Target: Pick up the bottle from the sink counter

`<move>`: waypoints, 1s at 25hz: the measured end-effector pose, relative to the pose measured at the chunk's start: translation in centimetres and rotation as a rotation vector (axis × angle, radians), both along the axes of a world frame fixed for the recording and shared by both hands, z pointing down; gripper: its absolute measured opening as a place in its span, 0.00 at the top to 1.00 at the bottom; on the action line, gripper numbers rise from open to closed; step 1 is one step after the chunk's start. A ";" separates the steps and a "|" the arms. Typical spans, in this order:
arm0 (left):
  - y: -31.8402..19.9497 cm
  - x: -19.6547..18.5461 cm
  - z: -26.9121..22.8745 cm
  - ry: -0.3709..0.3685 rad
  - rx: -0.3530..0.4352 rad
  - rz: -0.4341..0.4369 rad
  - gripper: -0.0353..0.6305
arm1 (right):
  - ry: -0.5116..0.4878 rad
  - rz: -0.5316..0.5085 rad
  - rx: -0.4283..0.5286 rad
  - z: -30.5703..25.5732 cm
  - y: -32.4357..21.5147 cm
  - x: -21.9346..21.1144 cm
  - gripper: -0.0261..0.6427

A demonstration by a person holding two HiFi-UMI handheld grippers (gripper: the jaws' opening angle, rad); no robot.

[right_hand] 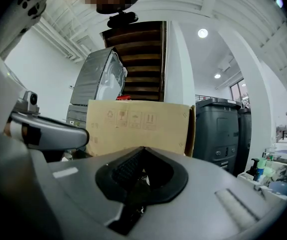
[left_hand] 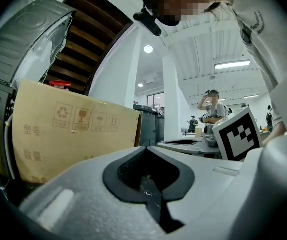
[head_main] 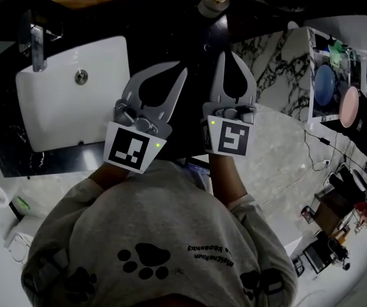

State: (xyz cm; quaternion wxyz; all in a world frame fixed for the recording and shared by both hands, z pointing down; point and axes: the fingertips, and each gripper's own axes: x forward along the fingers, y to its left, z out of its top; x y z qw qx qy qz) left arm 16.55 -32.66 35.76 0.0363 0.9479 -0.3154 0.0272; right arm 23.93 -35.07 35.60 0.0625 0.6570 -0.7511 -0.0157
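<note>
**Head view.** The bottle (head_main: 212, 4) stands on the dark counter (head_main: 171, 31). It is probably seen cap-first from above, though the dim light leaves this uncertain. It lies just beyond the tip of the right gripper (head_main: 228, 56), apart from it and roughly in line with its jaws. The left gripper (head_main: 178, 70) is beside the right one, at the edge of the white sink (head_main: 75, 107) and farther from the bottle. Both hands reach forward from the person's chest, side by side, with the marker cubes facing up.

**Left gripper view.** The left gripper (left_hand: 144, 148) has its jaws closed tip to tip and holds nothing. It points level at a cardboard box (left_hand: 73, 134).

**Right gripper view.** The right gripper (right_hand: 142, 148) has its jaws fully together and holds nothing. It points level at the same cardboard box (right_hand: 138, 126).
</note>
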 end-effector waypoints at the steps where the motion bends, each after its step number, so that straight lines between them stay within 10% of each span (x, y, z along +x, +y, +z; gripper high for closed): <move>1: -0.2 0.2 0.2 0.003 -0.004 -0.009 0.95 | -0.002 -0.004 -0.004 0.3 -0.3 0.2 0.96; 25: -5.5 3.1 4.5 -0.005 -0.041 -0.087 0.95 | 0.028 -0.095 -0.087 7.6 -7.6 2.9 0.93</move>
